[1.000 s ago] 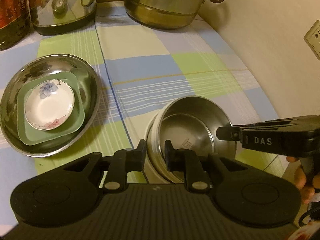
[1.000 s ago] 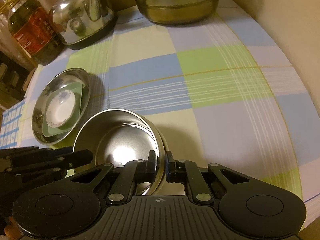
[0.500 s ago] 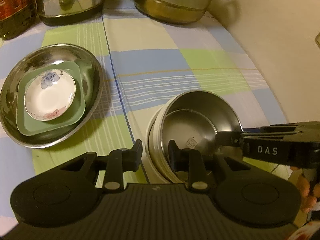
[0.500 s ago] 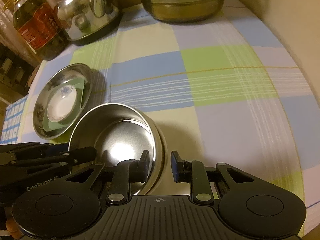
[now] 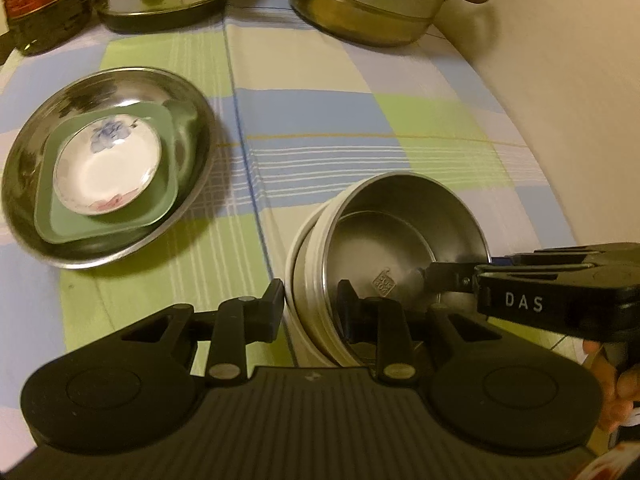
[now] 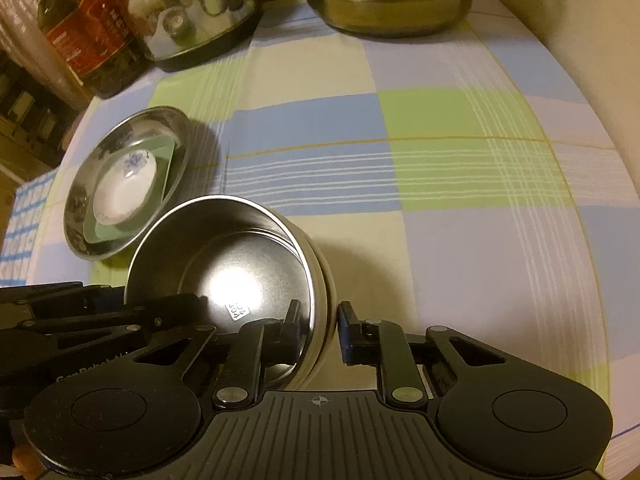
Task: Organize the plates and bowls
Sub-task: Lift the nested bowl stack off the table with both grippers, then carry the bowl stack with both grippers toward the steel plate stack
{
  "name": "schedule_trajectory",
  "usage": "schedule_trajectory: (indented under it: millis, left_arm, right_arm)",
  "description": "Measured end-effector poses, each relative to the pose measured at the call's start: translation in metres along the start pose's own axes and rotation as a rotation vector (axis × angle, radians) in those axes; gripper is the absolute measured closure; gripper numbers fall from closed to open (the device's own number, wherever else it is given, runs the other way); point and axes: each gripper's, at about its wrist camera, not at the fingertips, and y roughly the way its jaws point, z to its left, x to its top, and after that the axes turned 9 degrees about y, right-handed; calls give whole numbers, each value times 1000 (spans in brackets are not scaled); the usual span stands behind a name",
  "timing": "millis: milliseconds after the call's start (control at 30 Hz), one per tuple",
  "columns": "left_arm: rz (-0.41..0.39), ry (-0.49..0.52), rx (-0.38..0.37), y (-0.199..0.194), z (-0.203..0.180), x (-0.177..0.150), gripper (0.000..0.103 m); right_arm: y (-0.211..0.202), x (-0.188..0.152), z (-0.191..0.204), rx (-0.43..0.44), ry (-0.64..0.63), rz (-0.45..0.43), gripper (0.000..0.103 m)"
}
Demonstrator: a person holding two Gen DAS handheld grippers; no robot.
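- The steel bowl [image 5: 404, 216] sits nested inside a slightly wider pale bowl [image 5: 295, 280]. The pair stands on the checked cloth [image 5: 320, 120] of the bench, at its near edge.
- The left tongs [image 5: 308, 300] straddle the near-left rim of the pair, with one finger outside the pale bowl and the other inside the steel one.
- Their jaws have just been opening. Both walls stand between them, and the tongs look released, not clenched.
- The right tongs [image 6: 318, 320] straddle the rim on the opposite side, with one finger inside the steel bowl and the other outside the pale one.
- Their jaws have just been closing, with the walls between them. A slim gap shows between the outer finger and the pale bowl, so they do not grip.
- In the left wrist view the right tongs reach in from the right, their tips at the bowl's rim. A person's fingers [image 5: 616, 392] show behind them.
- To the left of the bowls, apart from them, lies a wide steel plate [image 5: 120, 76].
- It holds a green square dish [image 5: 164, 204], and on that dish rests a small white saucer [image 5: 108, 168] with a blue flower.
- At the far edge of the bench stand an oil bottle [image 6: 88, 36], a shiny kettle [image 6: 192, 12] and a large steel pot [image 6: 392, 0].
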Motion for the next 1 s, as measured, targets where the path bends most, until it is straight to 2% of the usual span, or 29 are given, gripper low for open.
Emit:
schedule_trajectory:
  millis: [200, 600, 1000]
  left_arm:
    - [2, -77, 42, -13, 21, -16, 78]
    - [-20, -277, 165, -46, 75, -57, 79]
    - [-20, -328, 201, -49, 76, -64, 76]
  right_arm:
    - [7, 0, 22, 44, -61, 46, 86]
    - [32, -16, 93, 134, -258, 112, 86]
    - [37, -13, 93, 158, -247, 142, 85]
